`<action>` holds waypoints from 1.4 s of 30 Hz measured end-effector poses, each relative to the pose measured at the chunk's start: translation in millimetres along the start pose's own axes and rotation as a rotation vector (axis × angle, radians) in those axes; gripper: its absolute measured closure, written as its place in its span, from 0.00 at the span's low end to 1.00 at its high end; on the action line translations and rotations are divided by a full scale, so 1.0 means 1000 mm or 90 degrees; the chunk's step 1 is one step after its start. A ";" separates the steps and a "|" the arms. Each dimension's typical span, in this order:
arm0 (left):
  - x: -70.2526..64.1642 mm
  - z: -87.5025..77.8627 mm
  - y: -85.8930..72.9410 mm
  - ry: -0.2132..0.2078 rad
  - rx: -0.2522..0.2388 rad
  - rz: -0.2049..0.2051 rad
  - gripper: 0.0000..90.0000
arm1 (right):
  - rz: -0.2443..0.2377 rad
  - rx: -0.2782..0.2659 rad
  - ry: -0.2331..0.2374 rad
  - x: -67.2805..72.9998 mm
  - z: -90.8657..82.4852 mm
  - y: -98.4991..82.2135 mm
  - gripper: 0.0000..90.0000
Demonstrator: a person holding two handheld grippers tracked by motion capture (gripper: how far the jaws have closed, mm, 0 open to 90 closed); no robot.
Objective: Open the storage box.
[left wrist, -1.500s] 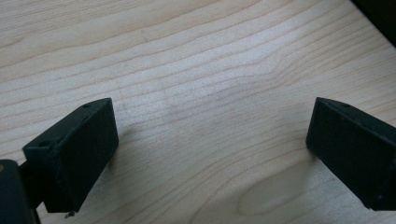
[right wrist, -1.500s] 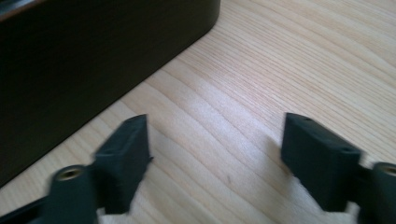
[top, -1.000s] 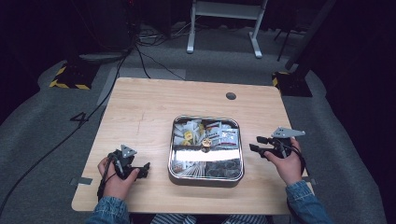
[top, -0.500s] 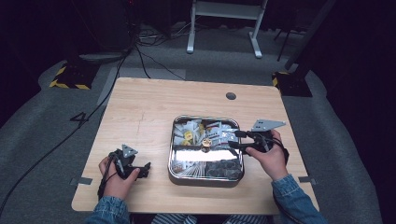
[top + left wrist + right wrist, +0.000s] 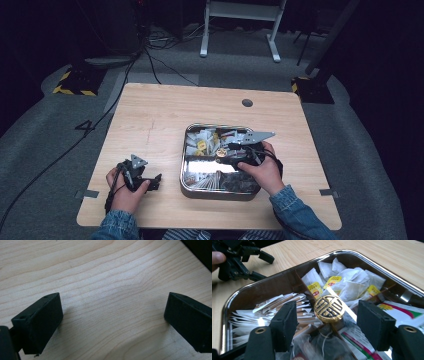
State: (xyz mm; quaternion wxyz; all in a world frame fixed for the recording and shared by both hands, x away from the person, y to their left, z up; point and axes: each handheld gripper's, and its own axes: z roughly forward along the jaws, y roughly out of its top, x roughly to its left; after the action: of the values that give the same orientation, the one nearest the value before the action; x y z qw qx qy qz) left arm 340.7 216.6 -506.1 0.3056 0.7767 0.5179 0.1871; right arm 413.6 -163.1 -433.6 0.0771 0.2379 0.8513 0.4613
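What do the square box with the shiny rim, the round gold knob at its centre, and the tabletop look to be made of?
Square shiny-rimmed box: polished metal, likely steel or tin; its walls mirror the packets inside. Round gold knob: brass-like metal with a dark recessed pattern, though it may only be plated. Tabletop: pale wood or wood-look laminate, matte, with visible grain lines.

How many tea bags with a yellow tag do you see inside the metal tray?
3 are clear in the right gripper view: one near the divider, one behind the gold knob, and one further right. More may be hidden in the metal tray.
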 end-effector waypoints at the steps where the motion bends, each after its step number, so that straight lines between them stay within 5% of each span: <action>1: 0.000 0.000 0.000 0.002 -0.001 0.000 0.03 | -0.013 0.031 -0.005 0.001 0.008 -0.001 0.41; 5: -0.001 0.000 0.000 0.001 0.000 0.001 0.03 | -0.044 0.061 -0.017 0.004 0.012 0.001 0.42; 9: -0.001 0.000 0.000 0.002 0.000 0.001 0.03 | -0.020 0.061 0.002 0.004 0.023 0.004 0.43; 13: -0.001 0.000 0.000 0.000 0.001 0.000 0.03 | -0.031 0.067 -0.054 0.008 0.028 0.006 0.65; 32: -0.002 0.000 0.000 -0.004 0.001 0.003 0.03 | 0.002 0.062 -0.050 0.005 0.029 0.008 0.65; 42: -0.002 0.000 0.000 -0.006 0.002 0.004 0.03 | -0.009 0.067 -0.052 0.005 0.020 0.023 0.65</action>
State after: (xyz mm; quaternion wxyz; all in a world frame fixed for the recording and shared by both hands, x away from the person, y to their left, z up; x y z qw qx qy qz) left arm 340.2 214.9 -506.0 0.3062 0.7795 0.5146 0.1837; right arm 423.8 -135.7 -425.6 0.1027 0.2540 0.8723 0.4050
